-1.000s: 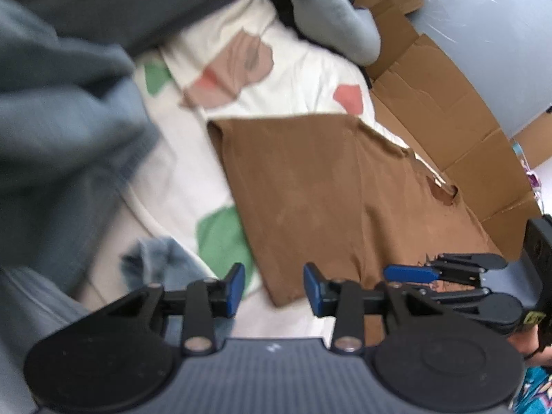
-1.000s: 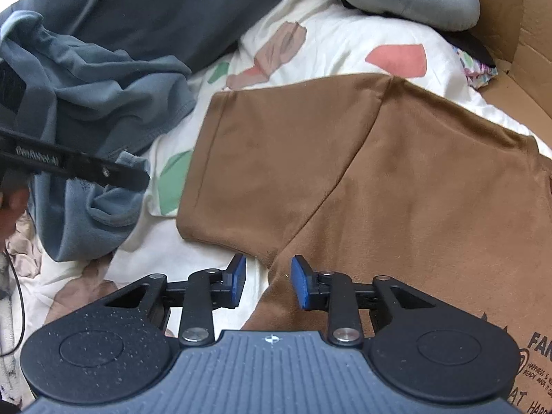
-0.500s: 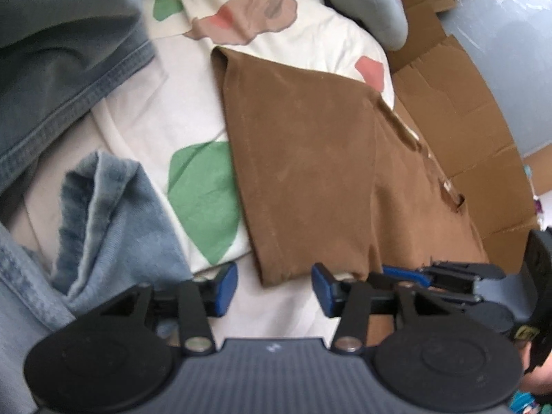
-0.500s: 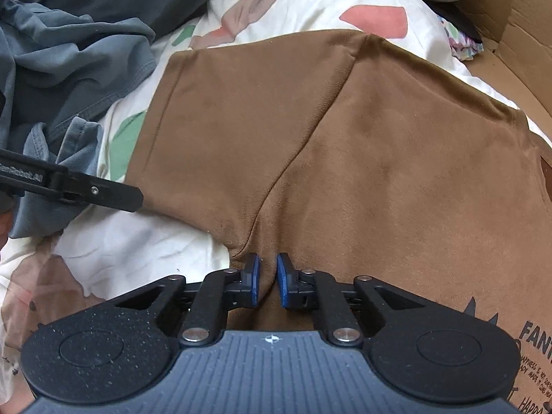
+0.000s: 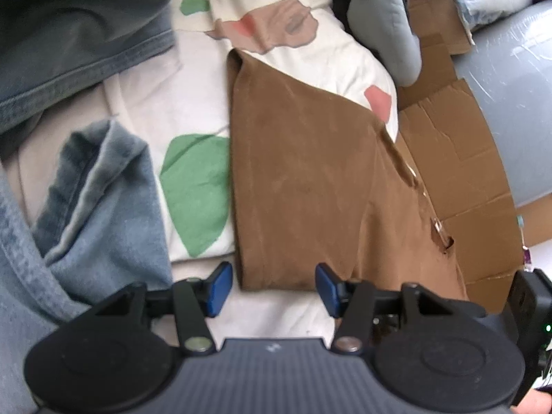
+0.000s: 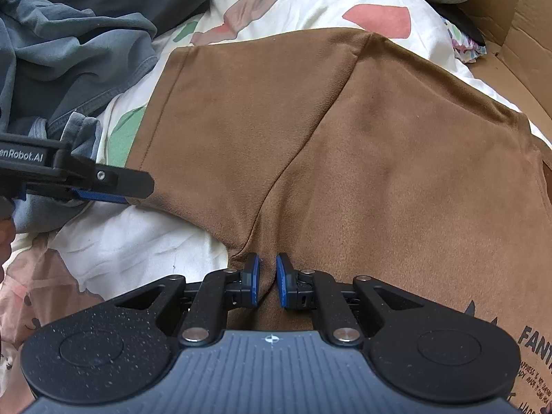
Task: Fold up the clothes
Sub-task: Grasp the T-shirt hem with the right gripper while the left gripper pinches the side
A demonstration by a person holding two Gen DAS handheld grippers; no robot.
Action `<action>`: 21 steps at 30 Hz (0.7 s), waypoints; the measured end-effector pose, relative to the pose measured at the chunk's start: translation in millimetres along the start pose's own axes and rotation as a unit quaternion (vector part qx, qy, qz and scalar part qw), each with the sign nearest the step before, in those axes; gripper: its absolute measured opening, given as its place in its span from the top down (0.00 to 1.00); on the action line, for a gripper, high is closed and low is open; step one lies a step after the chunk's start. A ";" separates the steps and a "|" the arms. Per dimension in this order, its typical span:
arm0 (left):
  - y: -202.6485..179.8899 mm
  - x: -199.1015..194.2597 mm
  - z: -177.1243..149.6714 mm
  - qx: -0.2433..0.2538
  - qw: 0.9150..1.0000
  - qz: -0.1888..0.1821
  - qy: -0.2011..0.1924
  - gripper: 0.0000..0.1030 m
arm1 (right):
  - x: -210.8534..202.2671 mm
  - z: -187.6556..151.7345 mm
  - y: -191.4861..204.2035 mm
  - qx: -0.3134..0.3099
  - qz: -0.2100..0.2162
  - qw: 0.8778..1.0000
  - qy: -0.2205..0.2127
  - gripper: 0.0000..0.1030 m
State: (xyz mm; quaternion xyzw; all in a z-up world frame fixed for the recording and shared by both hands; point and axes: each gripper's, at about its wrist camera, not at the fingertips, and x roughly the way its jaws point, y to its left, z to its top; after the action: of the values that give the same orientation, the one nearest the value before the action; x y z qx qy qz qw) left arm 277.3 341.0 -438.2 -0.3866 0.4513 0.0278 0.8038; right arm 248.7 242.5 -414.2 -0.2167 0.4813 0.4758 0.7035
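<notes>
A brown T-shirt [image 6: 362, 145] lies flat on a white bedsheet with coloured patches; it also shows in the left wrist view [image 5: 310, 179]. My right gripper [image 6: 267, 281] is shut on the shirt's fabric at the underarm where the sleeve meets the body. My left gripper [image 5: 274, 284] is open, its blue pads on either side of the sleeve's near hem corner. In the right wrist view the left gripper [image 6: 103, 186] comes in from the left at the sleeve's edge.
A pile of blue-grey and denim clothes [image 5: 79, 186] lies to the left, also in the right wrist view [image 6: 62, 51]. Flattened cardboard [image 5: 459, 158] lies to the right. A grey pillow [image 5: 383, 24] sits at the back. The patterned sheet [image 6: 131, 241] shows beside the shirt.
My left gripper has moved in to the sleeve's hem corner, still open. My right gripper has closed on the shirt's underarm fabric.
</notes>
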 end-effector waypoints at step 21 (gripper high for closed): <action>-14.3 -39.0 28.9 0.127 0.989 0.072 -0.023 0.94 | -10.5 7.3 8.2 0.011 0.041 0.999 -0.001 0.83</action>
State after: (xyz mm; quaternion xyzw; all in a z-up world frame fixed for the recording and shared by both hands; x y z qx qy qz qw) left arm 280.3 361.5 -391.9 -0.2470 0.4588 0.0366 0.8527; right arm 244.0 247.0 -400.4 -0.1886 0.4944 0.4990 0.6863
